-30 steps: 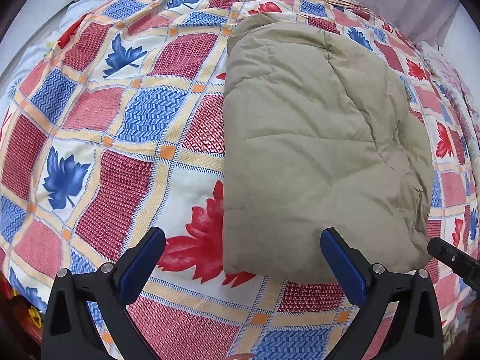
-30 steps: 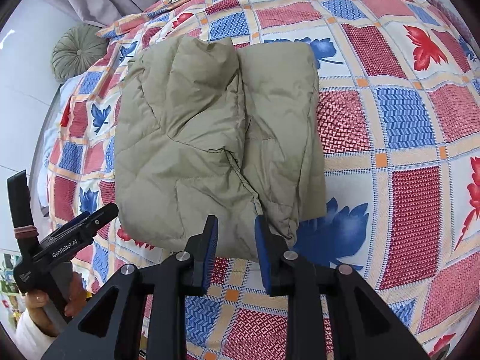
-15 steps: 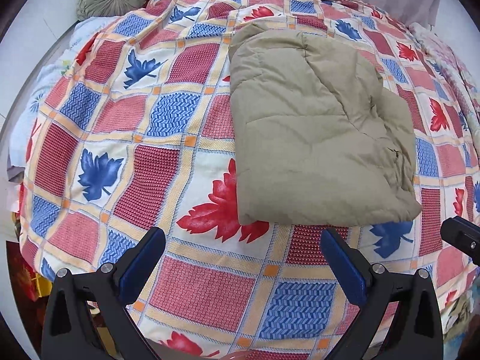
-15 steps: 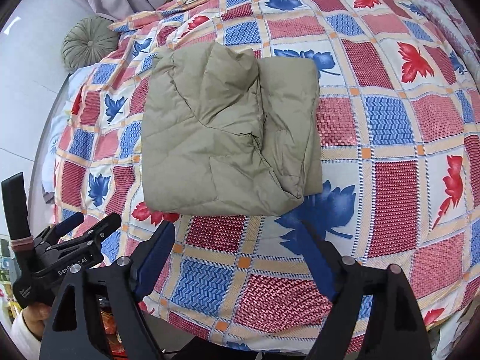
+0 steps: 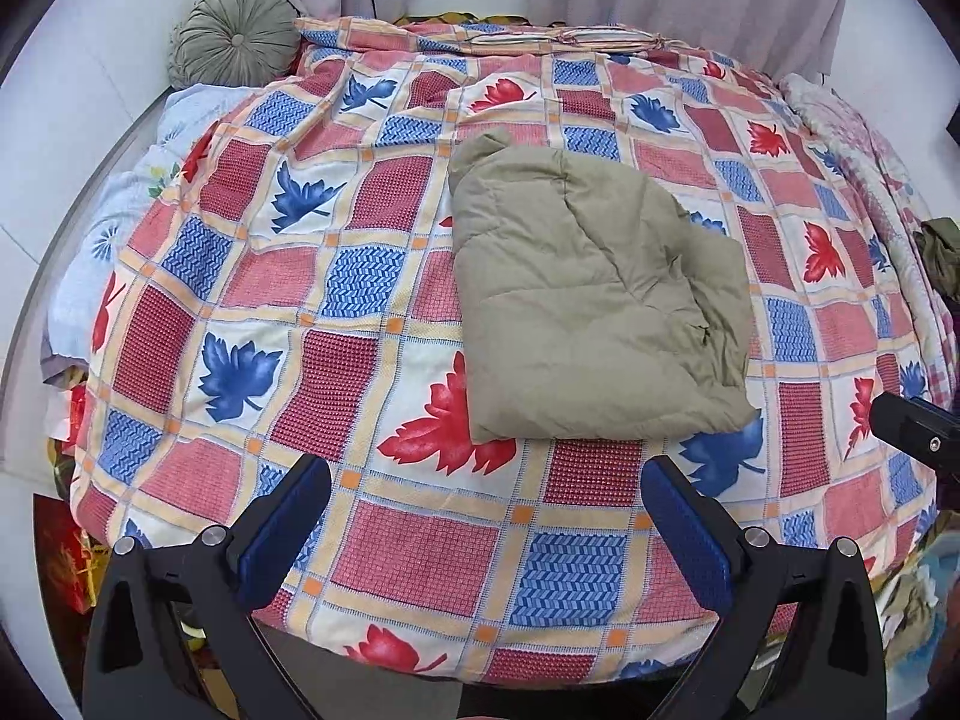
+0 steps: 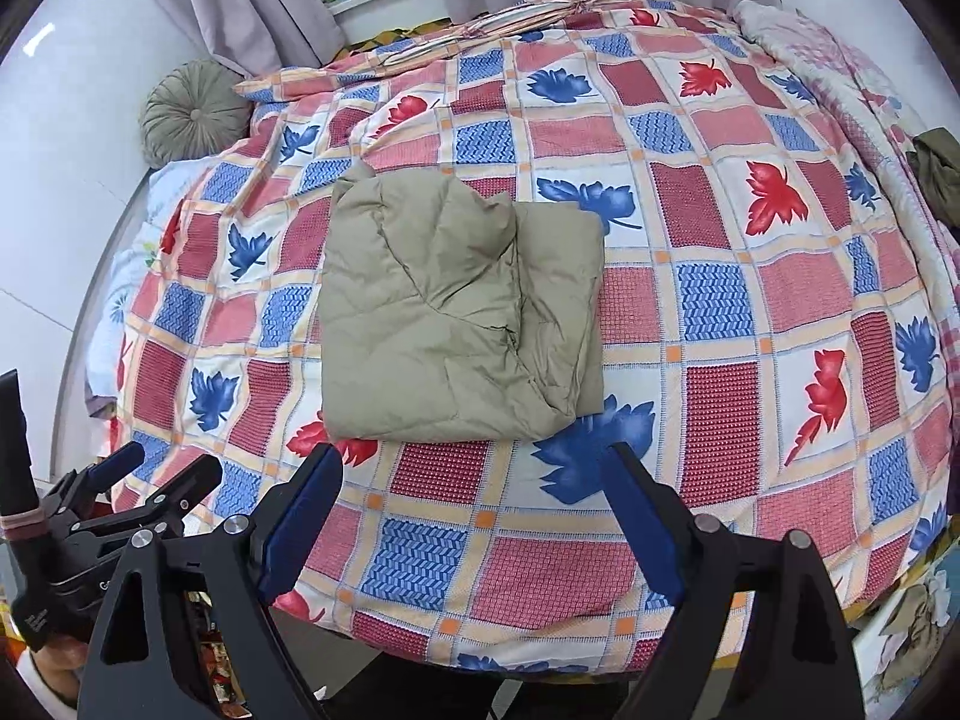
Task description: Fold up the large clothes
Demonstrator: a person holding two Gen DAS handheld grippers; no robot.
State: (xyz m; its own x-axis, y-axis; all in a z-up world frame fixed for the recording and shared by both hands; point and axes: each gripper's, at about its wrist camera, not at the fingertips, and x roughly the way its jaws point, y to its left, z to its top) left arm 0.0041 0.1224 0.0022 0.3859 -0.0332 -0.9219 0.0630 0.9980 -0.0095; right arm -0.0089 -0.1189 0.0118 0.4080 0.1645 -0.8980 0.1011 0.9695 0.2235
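At the far left corner of the bed a round, pleated grey-green cushion rests against the white wall, with a pale floral sheet showing along the bed's left edge below it. A quilt of red, blue and cream squares printed with red and blue leaves covers the rest of the bed.

The left gripper hangs over the near edge of the bed. Its blue-padded fingers are spread wide and hold nothing. In the right wrist view it shows at the lower left, with part of the hand that holds it just visible beneath it.

A little left of the bed's middle, and nearer the near edge than the far one, lies the olive padded coat, folded into a thick, roughly square bundle. Its quilted stitching shows on top, and a folded layer overlaps along its right side, with a looser corner at the near right. It lies flat on the quilt and is touched by neither gripper.

The right gripper is also above the near edge, just short of the coat's near hem. Its fingers stand wide apart and are empty.

Along the bed's right edge lies a pale pink patterned blanket, and a dark olive garment sits at that edge. Behind the far edge hang light grey curtains, with a shelf of boxes between them.
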